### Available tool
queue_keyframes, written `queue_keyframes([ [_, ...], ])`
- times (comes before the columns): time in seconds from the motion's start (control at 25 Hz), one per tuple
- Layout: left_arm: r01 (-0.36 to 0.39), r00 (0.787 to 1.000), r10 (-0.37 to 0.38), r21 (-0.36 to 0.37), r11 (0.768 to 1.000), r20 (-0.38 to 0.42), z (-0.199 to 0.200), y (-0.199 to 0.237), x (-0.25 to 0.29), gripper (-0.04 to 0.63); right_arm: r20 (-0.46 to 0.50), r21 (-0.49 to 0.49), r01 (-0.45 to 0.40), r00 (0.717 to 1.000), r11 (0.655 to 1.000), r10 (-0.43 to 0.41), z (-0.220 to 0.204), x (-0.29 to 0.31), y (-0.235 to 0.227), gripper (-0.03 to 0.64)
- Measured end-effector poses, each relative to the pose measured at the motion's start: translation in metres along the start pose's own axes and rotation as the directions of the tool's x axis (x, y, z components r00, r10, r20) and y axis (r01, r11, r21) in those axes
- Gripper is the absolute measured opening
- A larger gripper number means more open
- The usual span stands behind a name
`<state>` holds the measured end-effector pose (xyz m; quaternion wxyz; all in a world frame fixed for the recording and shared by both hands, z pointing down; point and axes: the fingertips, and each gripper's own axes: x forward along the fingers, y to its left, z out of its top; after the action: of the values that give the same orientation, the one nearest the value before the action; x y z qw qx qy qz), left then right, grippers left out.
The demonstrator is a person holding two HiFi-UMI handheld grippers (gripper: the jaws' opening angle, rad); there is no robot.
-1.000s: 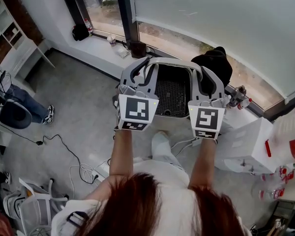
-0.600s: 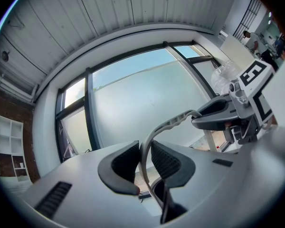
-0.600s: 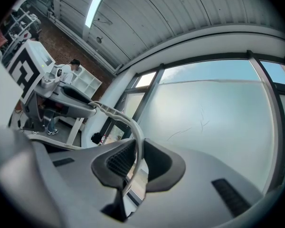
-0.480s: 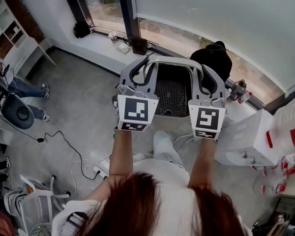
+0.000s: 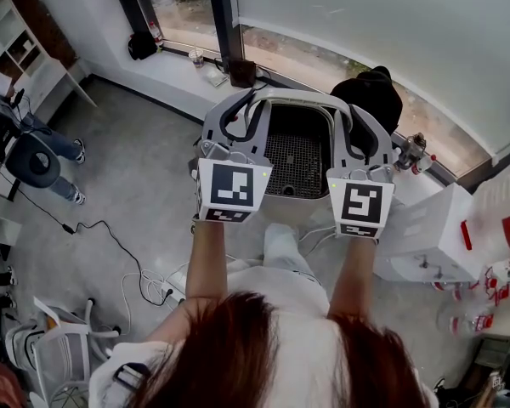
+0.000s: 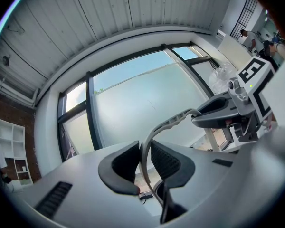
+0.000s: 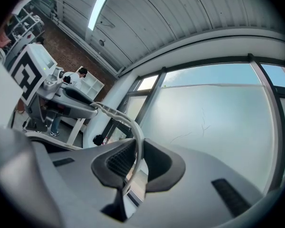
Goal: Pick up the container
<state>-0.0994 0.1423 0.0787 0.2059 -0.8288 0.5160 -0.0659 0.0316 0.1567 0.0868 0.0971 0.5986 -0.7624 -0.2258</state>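
The pale grey plastic container [image 5: 296,161] with a mesh bottom hung above the floor [image 5: 144,185]. The left claw [image 6: 143,159] and right claw [image 7: 136,158] each pinched its thin rim.

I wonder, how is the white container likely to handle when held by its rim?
Probably light: the container hangs from two pinches alone. Its thin rim may flex. It could tilt if the left gripper or right gripper slips.

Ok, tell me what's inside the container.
Inside the container only a dark grid floor shows, nothing loose on it. The left gripper and right gripper cover its two sides.
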Motion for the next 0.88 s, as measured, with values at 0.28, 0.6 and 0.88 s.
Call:
queue_keyframes([
  [0.28,-0.007,1.000,0.007,0.022,1.000,0.011,0.004,0.004,0.004,0.087,0.019,-0.006,0.006,1.000,1.000,-0.006,0.003,0.008,-0.004,0.064],
  [0.6,-0.017,1.000,0.016,0.038,0.999,0.019,0.007,0.006,0.012,0.086,0.034,-0.032,0.006,0.999,0.999,-0.005,0.005,0.017,-0.010,0.064],
  [0.88,-0.022,0.999,0.020,0.036,0.999,0.035,0.012,0.011,0.017,0.087,0.043,-0.047,0.010,0.999,0.999,-0.008,0.010,0.025,-0.015,0.063],
])
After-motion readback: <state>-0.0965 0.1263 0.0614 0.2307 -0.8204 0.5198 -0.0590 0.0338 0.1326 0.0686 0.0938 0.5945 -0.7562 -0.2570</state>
